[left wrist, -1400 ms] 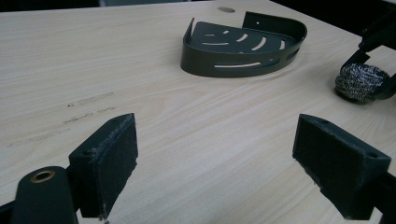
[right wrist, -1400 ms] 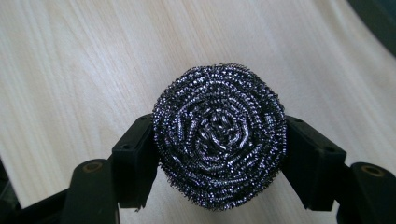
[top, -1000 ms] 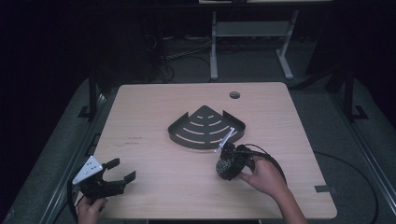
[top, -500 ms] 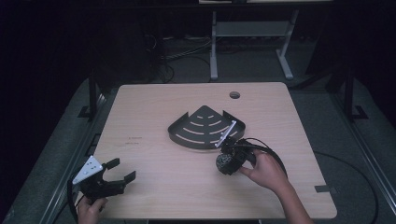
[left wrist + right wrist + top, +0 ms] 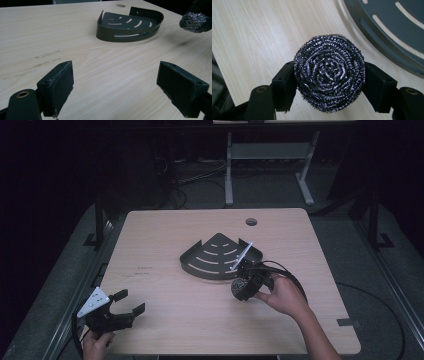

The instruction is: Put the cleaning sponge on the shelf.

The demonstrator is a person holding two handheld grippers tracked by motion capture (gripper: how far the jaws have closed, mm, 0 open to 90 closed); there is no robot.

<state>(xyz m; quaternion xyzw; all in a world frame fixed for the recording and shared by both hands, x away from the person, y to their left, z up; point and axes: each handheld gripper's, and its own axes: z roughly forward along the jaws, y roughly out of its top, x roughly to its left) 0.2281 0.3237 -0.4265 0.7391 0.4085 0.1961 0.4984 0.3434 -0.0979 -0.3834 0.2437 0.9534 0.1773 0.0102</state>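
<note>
A round steel wool scrubber (image 5: 329, 72) is clamped between the pads of my right gripper (image 5: 329, 82), which is shut on it and held a little above the table. In the high view the scrubber (image 5: 241, 287) hangs just off the near right edge of a dark fan-shaped slotted tray (image 5: 210, 260). The left gripper view has the tray (image 5: 130, 23) at the back and the scrubber (image 5: 193, 22) at the top right. My left gripper (image 5: 125, 307) rests open at the table's near left corner, its pads (image 5: 58, 86) wide apart over bare wood.
The light wooden table (image 5: 165, 240) has a round cable hole (image 5: 251, 221) at the back right. A black cable (image 5: 292, 275) loops behind my right hand. A white metal frame (image 5: 270, 160) stands on the dark floor beyond the table.
My right gripper has lifted the scrubber slightly and edged it toward the tray's near right side. The left gripper has stayed where it was.
</note>
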